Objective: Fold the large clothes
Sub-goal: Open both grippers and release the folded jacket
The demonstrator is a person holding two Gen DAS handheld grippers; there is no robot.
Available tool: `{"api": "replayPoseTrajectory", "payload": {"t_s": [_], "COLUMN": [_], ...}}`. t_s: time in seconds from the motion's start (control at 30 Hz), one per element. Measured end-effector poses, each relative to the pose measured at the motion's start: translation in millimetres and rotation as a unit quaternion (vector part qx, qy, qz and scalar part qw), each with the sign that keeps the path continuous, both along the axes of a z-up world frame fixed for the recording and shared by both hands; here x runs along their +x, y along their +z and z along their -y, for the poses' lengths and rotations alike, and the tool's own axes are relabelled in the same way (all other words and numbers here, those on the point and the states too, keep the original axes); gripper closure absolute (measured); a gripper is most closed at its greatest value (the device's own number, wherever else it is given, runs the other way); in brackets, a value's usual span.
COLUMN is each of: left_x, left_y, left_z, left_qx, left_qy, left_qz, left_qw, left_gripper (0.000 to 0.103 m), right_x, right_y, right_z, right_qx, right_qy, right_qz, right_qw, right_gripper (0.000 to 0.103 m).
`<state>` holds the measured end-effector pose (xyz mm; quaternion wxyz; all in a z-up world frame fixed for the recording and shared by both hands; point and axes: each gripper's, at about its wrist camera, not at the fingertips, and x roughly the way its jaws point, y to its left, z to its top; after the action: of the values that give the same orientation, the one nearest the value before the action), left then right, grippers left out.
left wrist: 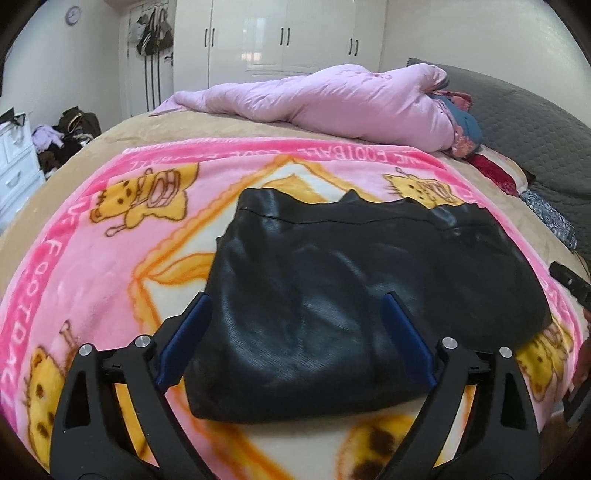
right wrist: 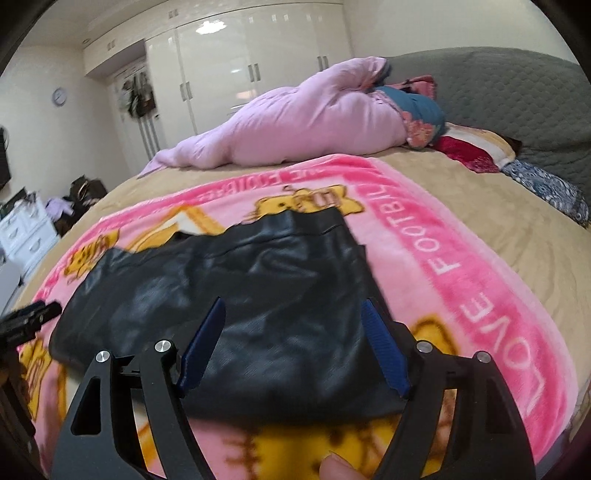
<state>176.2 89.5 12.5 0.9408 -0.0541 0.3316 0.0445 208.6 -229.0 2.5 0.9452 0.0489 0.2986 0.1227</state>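
A wide bed with a beige cover fills both views, and everything else can be placed by the pink fleece blanket with yellow cartoon cats and white lettering spread across its near half. Beyond the blanket's far edge a rumpled pale lilac quilt lies along the bed, with a grey quilted headboard off to the right of it and white glossy wardrobes against the wall behind. In the middle of the blanket rests the black leather-look garment, already gathered into a compact, roughly rectangular bundle with a rounded fold along its near edge and layered edges showing at its far side. Judging from that shape, the main folds look done; what may remain is a final halving or a smoothing of the slightly uneven far corners, though the layers beneath cannot be counted. The left gripper hangs over the bundle's near left part with its blue-padded jaws spread wide and nothing between the pads. The right gripper hangs over the near right corner, also spread wide and empty; the garment lies below and beyond the fingertips of both, apparently untouched. A fingertip of the person shows at the bottom of the right wrist view.
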Motion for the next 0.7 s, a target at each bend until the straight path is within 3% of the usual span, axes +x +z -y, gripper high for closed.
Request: {"api": "replayPoseTrajectory", "payload": {"t_s": [0.47, 0.7], "left_x": [-21, -25], "left_y": [9, 1], "left_z": [26, 35], "left_qx": [0.017, 0.03], "left_qy": [-0.03, -0.035], "left_qz": [0.006, -0.008], "left_qw": [0.9994, 0.9989], "left_gripper": [0.011, 0.011], "right_x": [-36, -44], "right_y": [1, -9], "right_z": [-26, -41], "right_qx": [-0.003, -0.009], "right_qy": [0.048, 0.069], "right_qz": [0.018, -0.001], "right_qw": [0.999, 0.998], "right_gripper": [0.028, 0.028]}}
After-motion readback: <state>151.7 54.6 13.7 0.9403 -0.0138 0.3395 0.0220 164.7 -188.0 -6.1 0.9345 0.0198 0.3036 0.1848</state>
